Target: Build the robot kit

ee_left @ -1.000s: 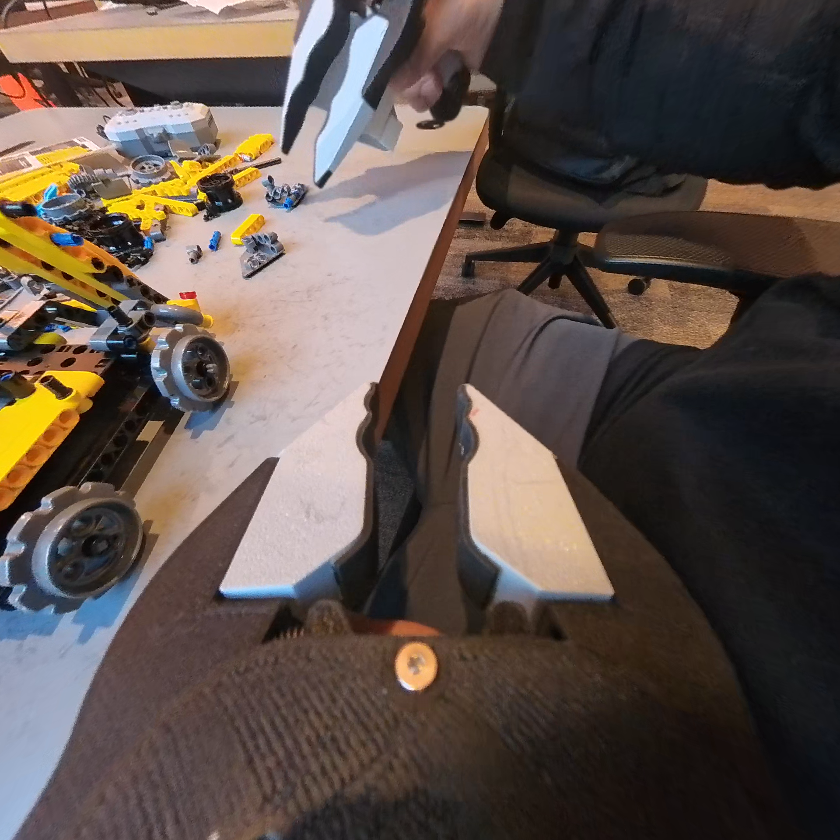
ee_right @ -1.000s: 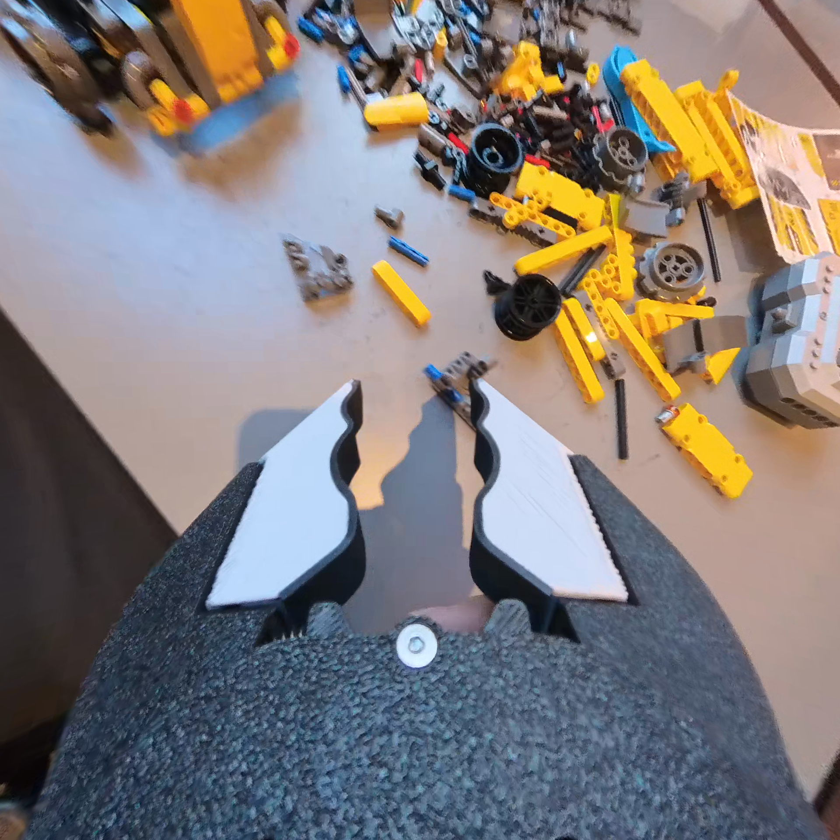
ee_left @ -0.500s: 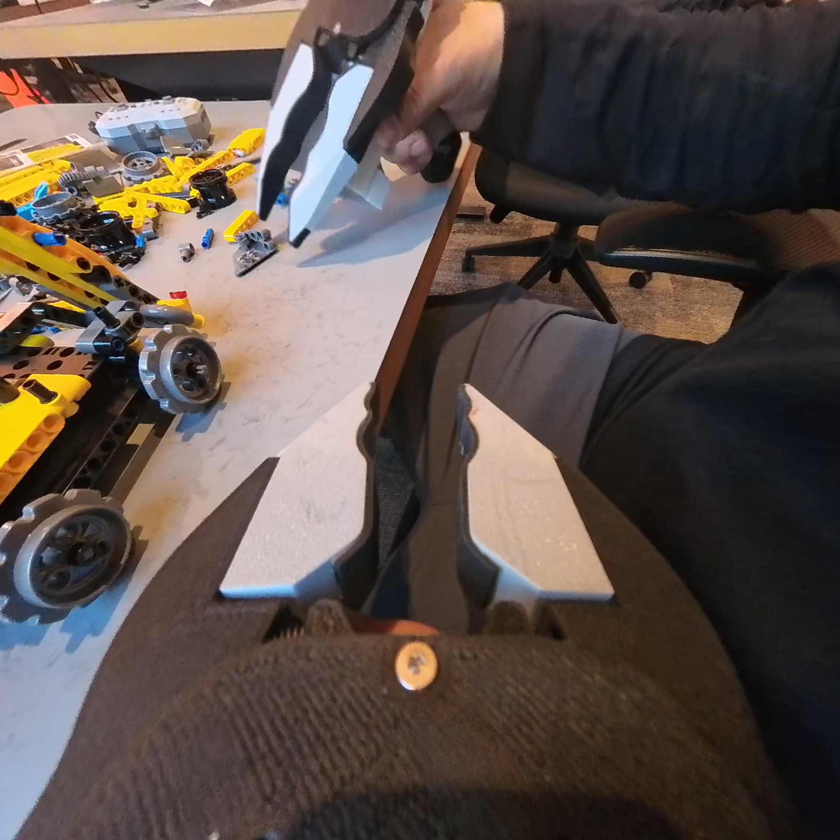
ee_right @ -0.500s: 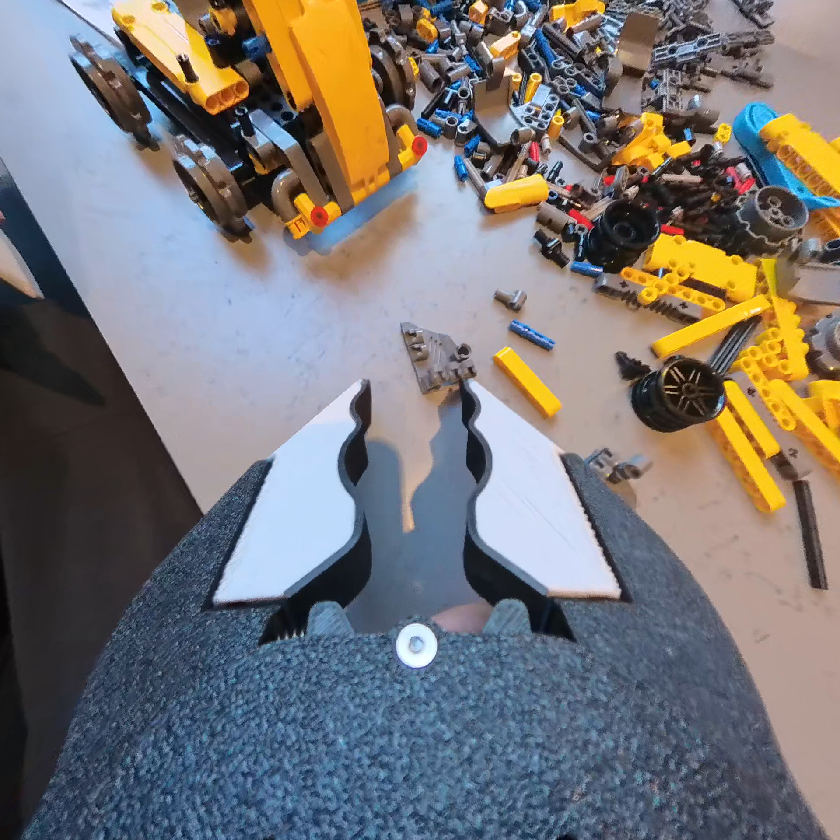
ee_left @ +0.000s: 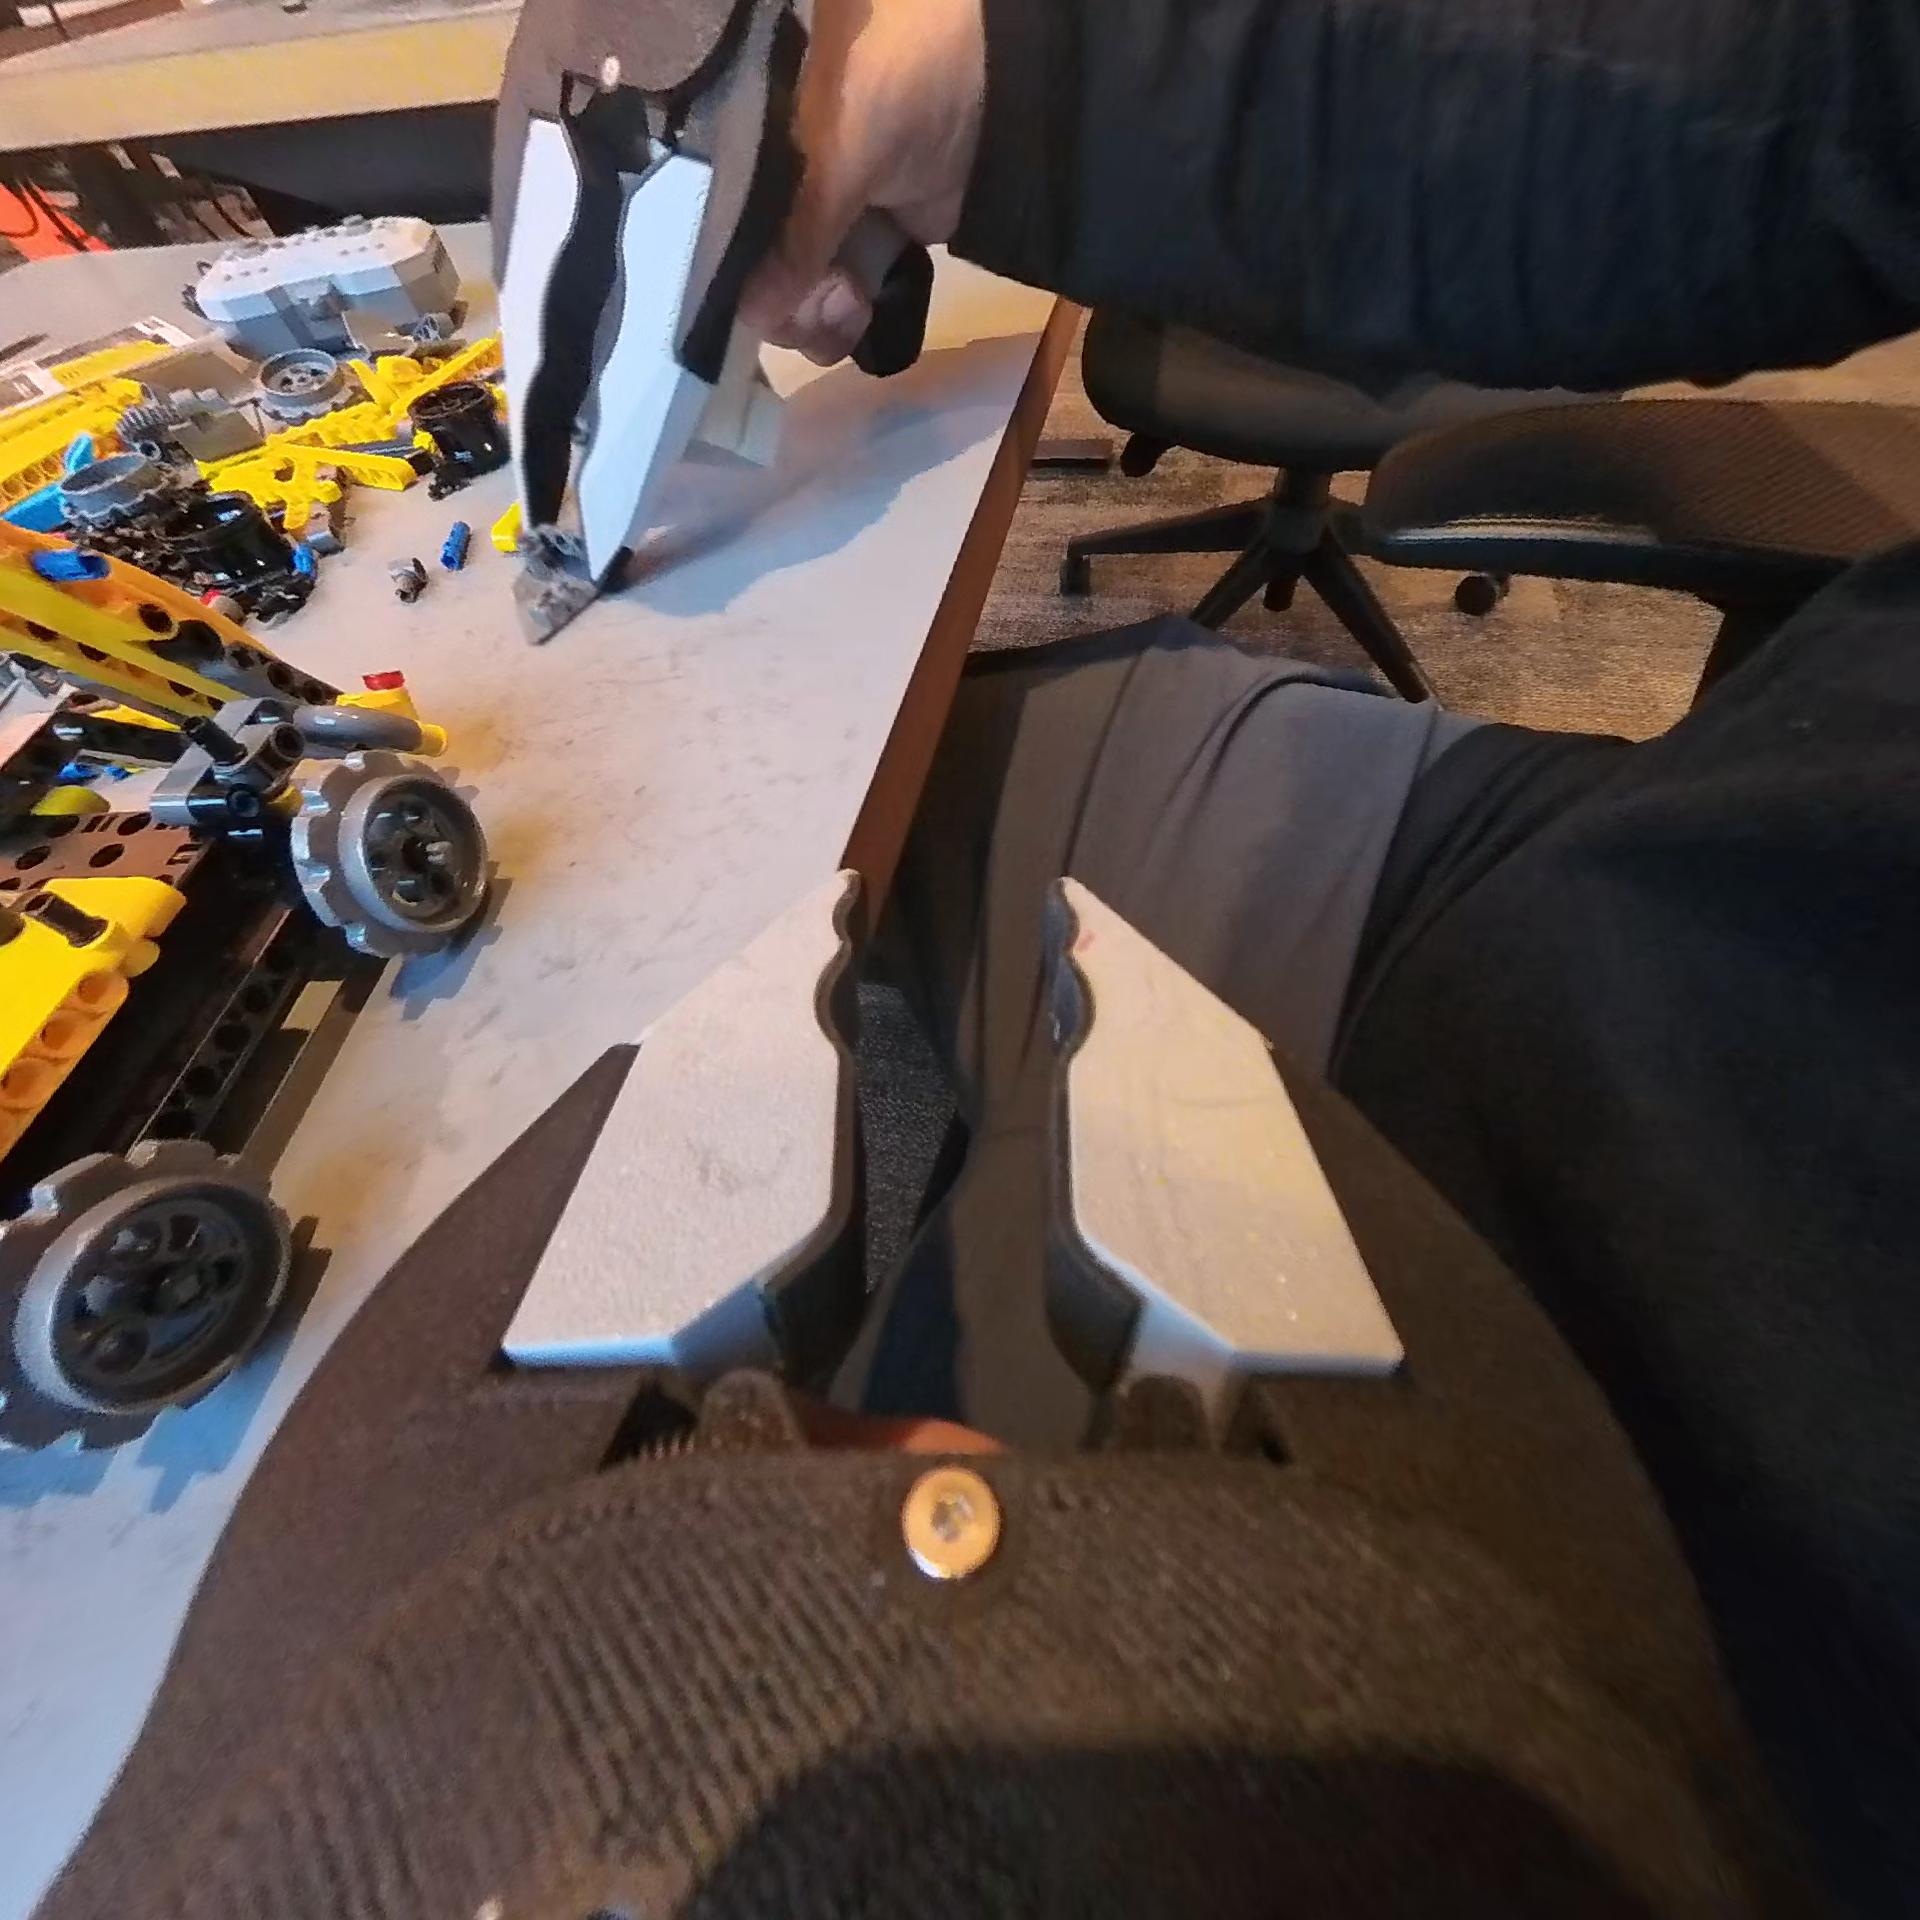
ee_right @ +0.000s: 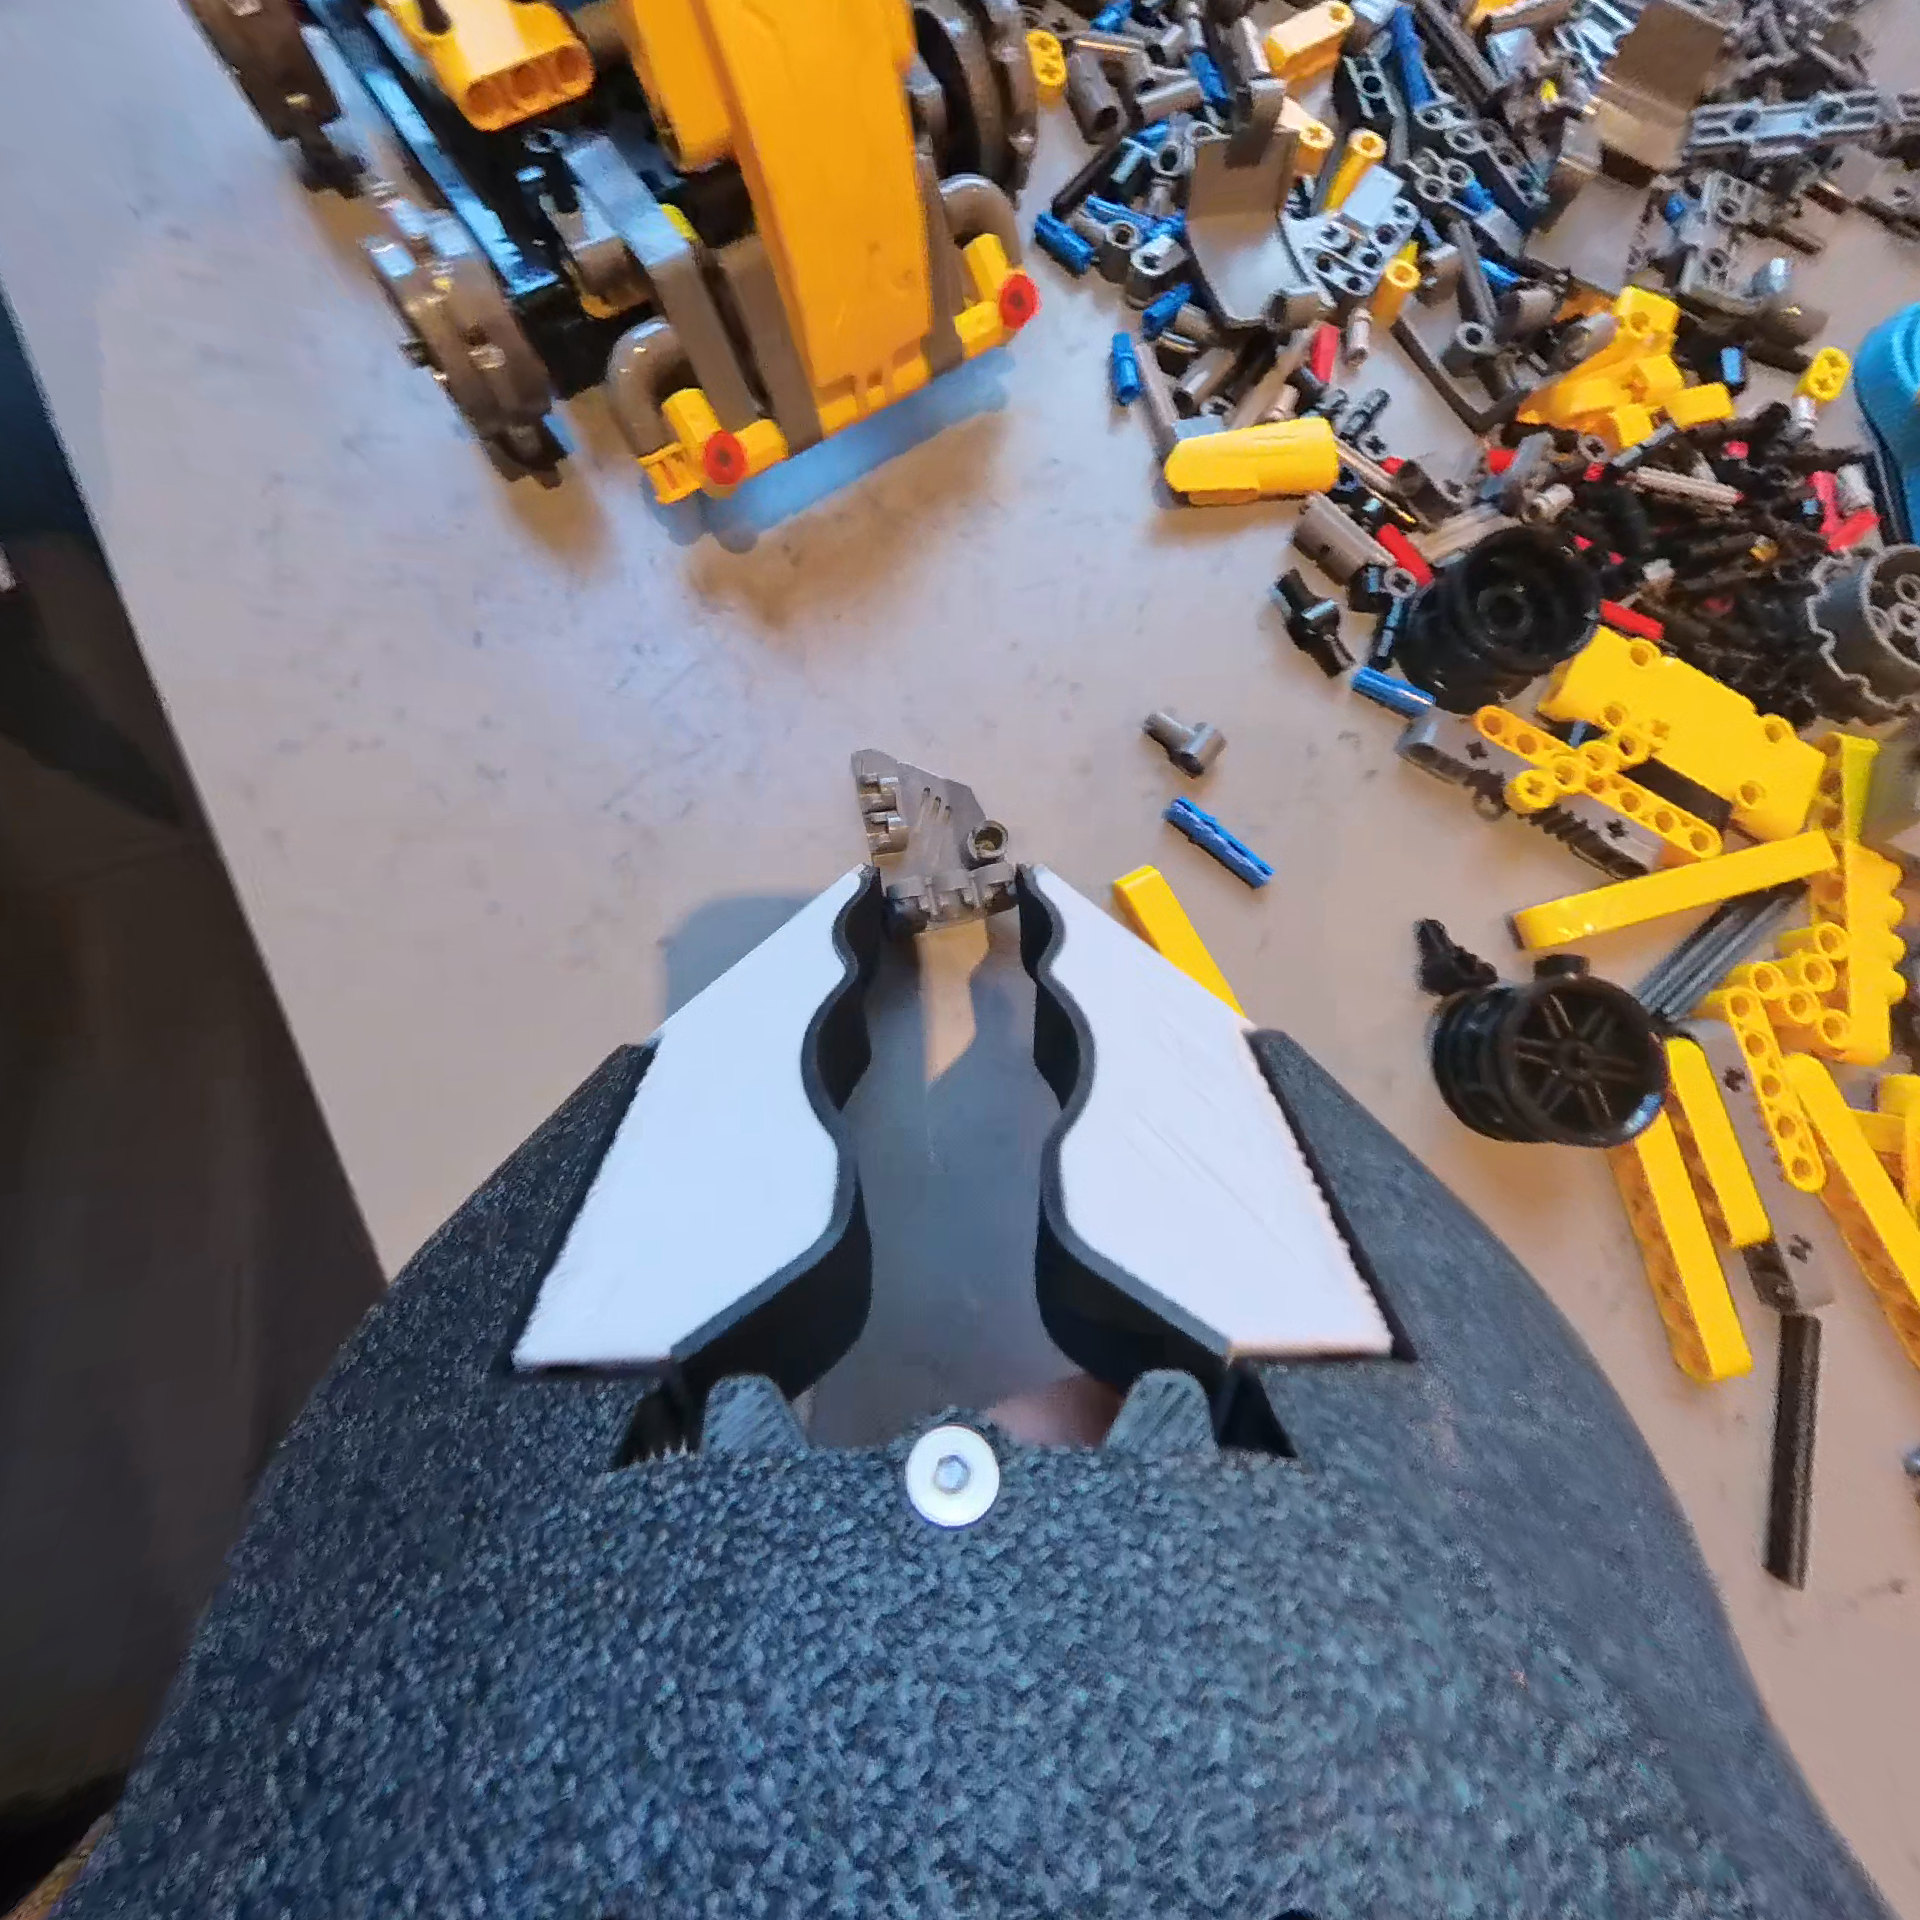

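The right tool [ee_right: 943, 883], narrowly parted, straddles a grey wedge piece [ee_right: 930, 831] pointing to 11 o'clock on the worktop [ee_right: 436, 748], its near edge hidden; the left tool [ee_left: 951, 914] gapes empty.

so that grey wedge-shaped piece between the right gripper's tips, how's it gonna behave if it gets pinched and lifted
The grey wedge piece looks like hard moulded plastic, so probably stiff and light. It lies flat on the table and has no round side, so it should slide rather than roll. The right gripper brackets only its knobbly near end, so it may pivot or slip when squeezed.
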`<state>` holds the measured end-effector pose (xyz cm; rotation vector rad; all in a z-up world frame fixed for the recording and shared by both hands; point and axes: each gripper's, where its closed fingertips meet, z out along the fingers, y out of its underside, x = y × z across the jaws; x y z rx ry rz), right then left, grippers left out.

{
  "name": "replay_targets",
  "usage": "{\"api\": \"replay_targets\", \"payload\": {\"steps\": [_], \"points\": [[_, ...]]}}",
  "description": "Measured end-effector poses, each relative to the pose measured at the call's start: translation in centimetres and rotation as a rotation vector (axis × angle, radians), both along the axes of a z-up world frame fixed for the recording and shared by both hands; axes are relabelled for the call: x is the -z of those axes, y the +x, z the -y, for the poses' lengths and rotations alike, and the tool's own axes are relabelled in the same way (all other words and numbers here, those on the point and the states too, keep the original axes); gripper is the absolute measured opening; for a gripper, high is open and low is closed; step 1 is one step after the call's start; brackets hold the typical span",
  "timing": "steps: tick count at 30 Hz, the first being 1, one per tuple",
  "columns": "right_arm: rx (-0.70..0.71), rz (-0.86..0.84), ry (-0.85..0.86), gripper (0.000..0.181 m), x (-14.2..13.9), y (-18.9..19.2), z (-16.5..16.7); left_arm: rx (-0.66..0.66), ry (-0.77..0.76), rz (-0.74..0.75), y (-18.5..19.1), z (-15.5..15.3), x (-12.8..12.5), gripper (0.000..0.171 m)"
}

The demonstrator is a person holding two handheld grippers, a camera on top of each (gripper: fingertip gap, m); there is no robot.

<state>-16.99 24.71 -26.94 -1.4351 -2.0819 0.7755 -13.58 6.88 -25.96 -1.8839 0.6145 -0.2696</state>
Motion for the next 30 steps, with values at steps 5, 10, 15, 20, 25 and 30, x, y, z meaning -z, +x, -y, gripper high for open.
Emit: {"api": "replay_targets", "payload": {"steps": [5, 10, 15, 20, 25, 30], "points": [[-0.079, -0.017, 0.005, 0.026, 0.0, 0.2, 2.2, 0.003, 0.005, 0.016, 0.0, 0.1, -0.3, 0.032], [-0.15, -0.009, 0.033, 0.026, -0.1, 0.2, 4.2, 0.006, 0.002, 0.018, 0.0, 0.1, -0.3, 0.033], [-0.196, -0.032, 0.026, 0.026, -0.1, -0.2, 5.3, 0.004, 0.0, 0.017, -0.1, 0.1, -0.2, 0.033], [-0.197, -0.049, 0.034, 0.026, -0.1, -0.2, 5.4, 0.004, -0.002, 0.012, -0.1, 0.1, -0.1, 0.033], [-0.169, -0.065, 0.029, 0.027, -0.6, 0.2, 4.4, 0.007, -0.001, 0.006, 0.0, 0.1, 0.0, 0.033], [-0.137, -0.099, 0.037, 0.028, -2.0, 0.9, 3.2, 0.005, -0.005, 0.009, 0.0, 0.0, 0.1, 0.033]]}}
